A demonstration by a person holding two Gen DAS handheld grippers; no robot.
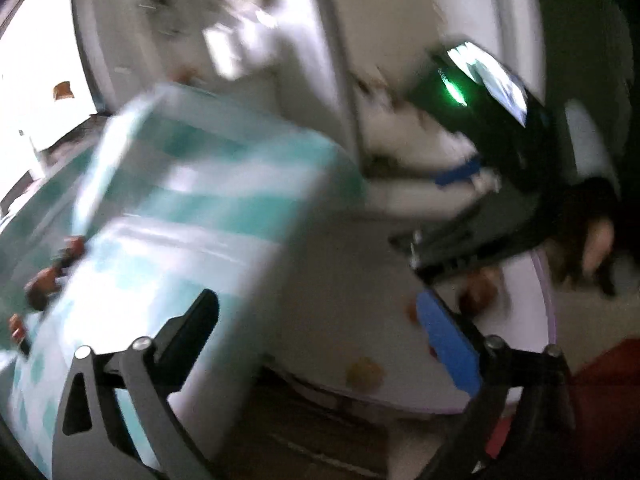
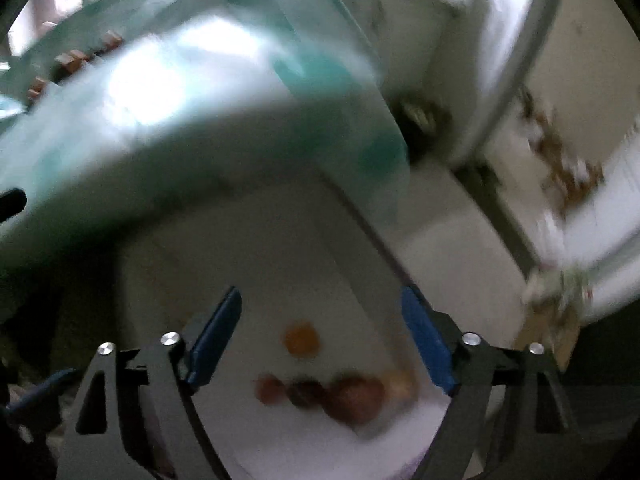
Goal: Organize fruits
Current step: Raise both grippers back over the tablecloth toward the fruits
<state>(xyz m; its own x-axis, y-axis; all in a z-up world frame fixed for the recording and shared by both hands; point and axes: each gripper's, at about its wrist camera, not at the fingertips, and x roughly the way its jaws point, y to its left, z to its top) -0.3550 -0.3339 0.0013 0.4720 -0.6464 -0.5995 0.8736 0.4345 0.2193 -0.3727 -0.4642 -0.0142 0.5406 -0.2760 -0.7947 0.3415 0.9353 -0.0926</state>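
Note:
Both views are blurred. In the right wrist view several fruits lie in a loose group on a white surface (image 2: 280, 248): an orange one (image 2: 302, 338), a small red one (image 2: 272, 390), a dark one (image 2: 308, 394) and a larger red one (image 2: 356, 398). My right gripper (image 2: 322, 340) hangs above them, open, with nothing touching its blue pads (image 2: 426, 344). In the left wrist view my left gripper (image 1: 324, 332) stands wide open and empty over the same white surface (image 1: 340, 272), where an orange fruit (image 1: 364, 372) and a brownish fruit (image 1: 480, 288) show.
A teal-and-white checked cloth (image 1: 180, 200) covers a bulky shape to the left, also the cloth (image 2: 180, 100) in the right wrist view. A person's hand (image 1: 596, 248) holds a black device with a green light (image 1: 452, 92) at upper right. White walls and door frames stand behind.

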